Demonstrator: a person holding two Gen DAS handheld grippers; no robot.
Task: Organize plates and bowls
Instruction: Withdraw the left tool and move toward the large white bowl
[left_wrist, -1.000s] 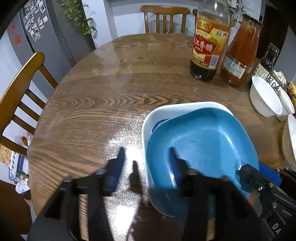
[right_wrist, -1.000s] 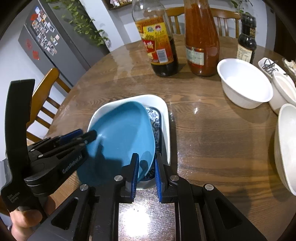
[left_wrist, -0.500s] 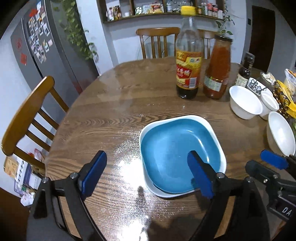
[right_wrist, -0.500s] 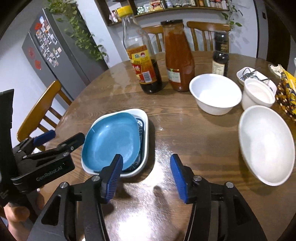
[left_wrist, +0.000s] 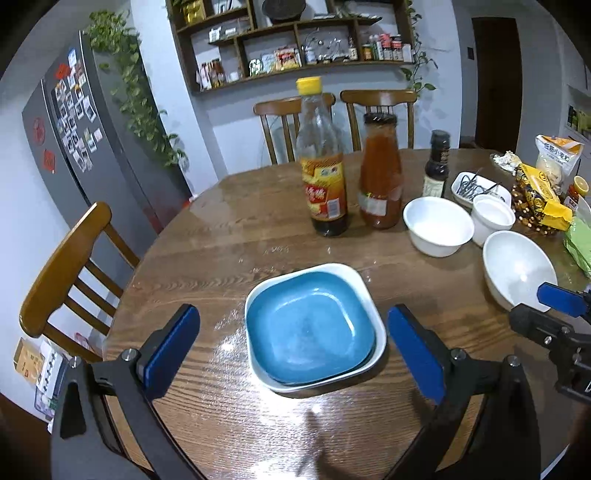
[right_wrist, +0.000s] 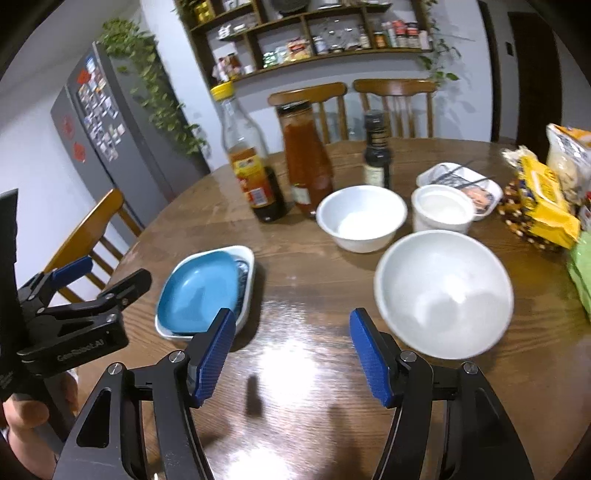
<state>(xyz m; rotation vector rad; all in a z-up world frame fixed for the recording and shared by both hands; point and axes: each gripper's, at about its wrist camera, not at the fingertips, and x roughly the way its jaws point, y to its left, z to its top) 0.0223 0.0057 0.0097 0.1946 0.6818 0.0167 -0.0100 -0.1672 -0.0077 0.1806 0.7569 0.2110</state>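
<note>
A blue square plate (left_wrist: 308, 326) lies stacked in a white square plate (left_wrist: 365, 288) on the round wooden table (left_wrist: 229, 236); a patterned plate edge shows between them in the right wrist view (right_wrist: 242, 282). My left gripper (left_wrist: 293, 354) is open and empty, raised above the stack. My right gripper (right_wrist: 293, 354) is open and empty, above the table between the blue plate (right_wrist: 199, 291) and a large white bowl (right_wrist: 443, 291). A medium white bowl (right_wrist: 360, 218) and a small white cup-bowl (right_wrist: 441, 210) stand behind it.
A vinegar bottle (left_wrist: 323, 166), a red sauce jar (left_wrist: 380, 173) and a small dark bottle (left_wrist: 436, 164) stand at the back. A white dish with clips (left_wrist: 476, 186) and snack bags (left_wrist: 535, 192) lie at the right. Wooden chairs (left_wrist: 70, 266) ring the table.
Both grippers let go of the blue plate, which settled flat into the stack. Both opened wide and pulled back and up; the right one swung toward the white bowls.
</note>
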